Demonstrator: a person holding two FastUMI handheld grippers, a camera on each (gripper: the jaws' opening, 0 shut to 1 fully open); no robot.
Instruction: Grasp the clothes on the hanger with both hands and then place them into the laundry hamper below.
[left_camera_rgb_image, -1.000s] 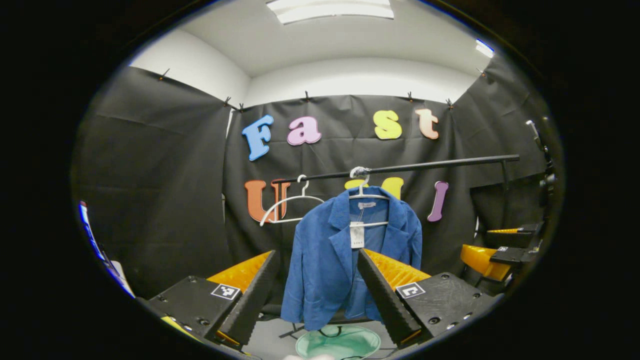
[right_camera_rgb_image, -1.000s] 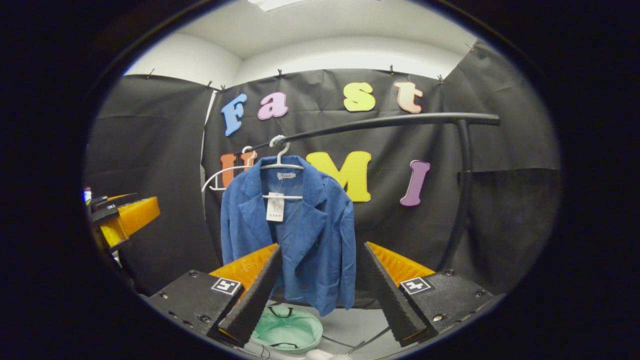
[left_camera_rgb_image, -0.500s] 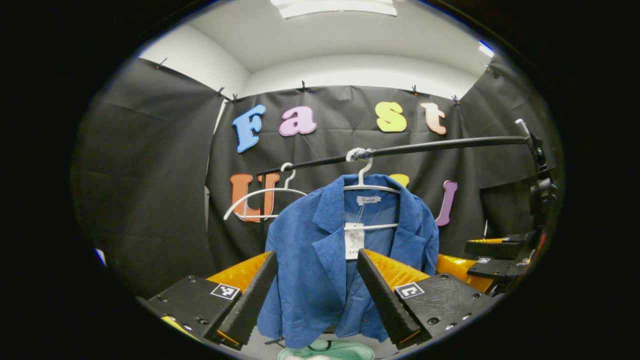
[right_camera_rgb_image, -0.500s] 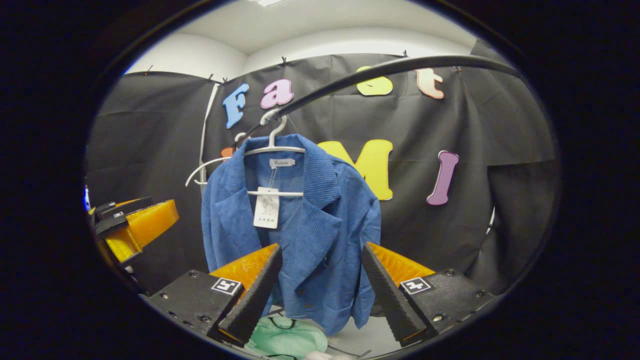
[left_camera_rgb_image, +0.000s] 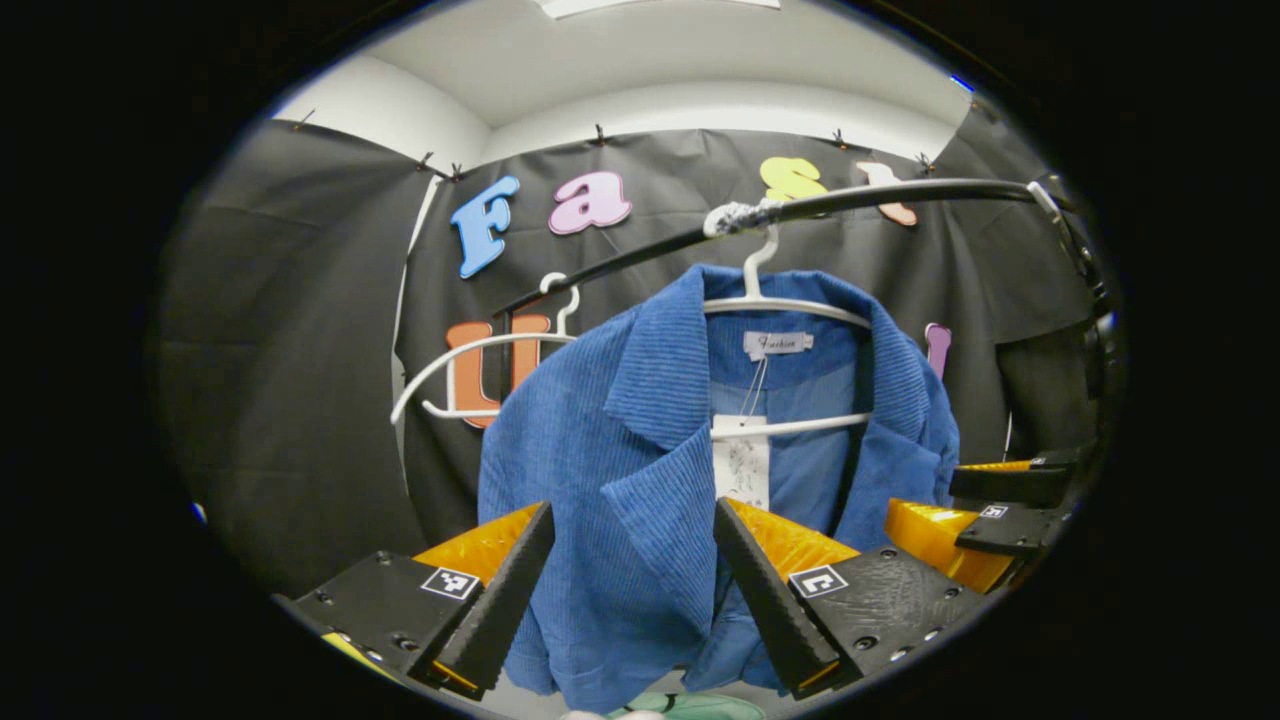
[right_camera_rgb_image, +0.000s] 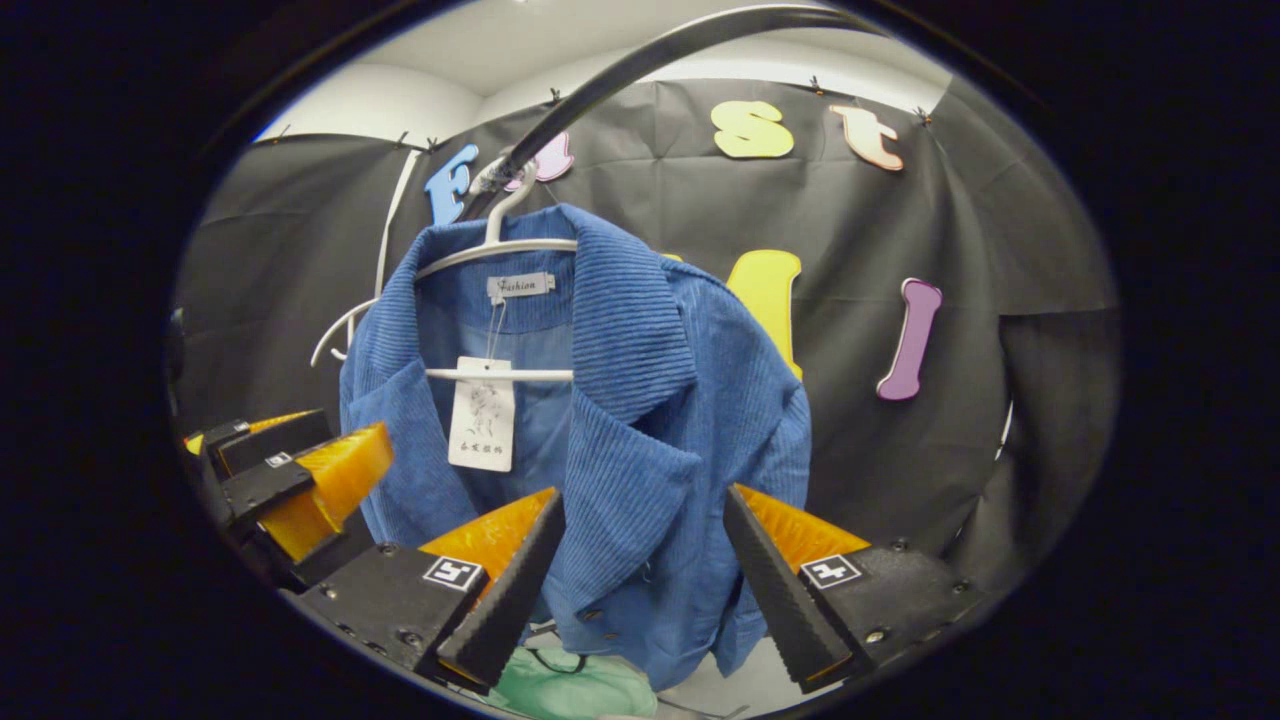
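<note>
Black cloth walls close off the booth, and across them runs a black horizontal clothes rail (left_camera_rgb_image: 900, 195) near the top of both views. From it hangs a blue corduroy jacket with a wide ribbed collar (left_camera_rgb_image: 620, 470) on a white plastic hanger (left_camera_rgb_image: 780, 305), its long axis running straight down from collar to hem; a second, bare white hanger (left_camera_rgb_image: 470, 365) sits farther along the rail. Below the hem lies a pale green round laundry hamper (right_camera_rgb_image: 570, 685), only partly visible.

Both grippers face the jacket front from close by. The left gripper (left_camera_rgb_image: 632, 590) has its fingers spread apart, empty, framing one lapel at mid-chest. The right gripper (right_camera_rgb_image: 640, 580) is likewise spread and empty, framing the other front panel by the buttons.

Neither pair of fingers appears to touch cloth yet. The jacket lies directly ahead of each, so the grasp likely needs a short forward push, the two about equally near.
</note>
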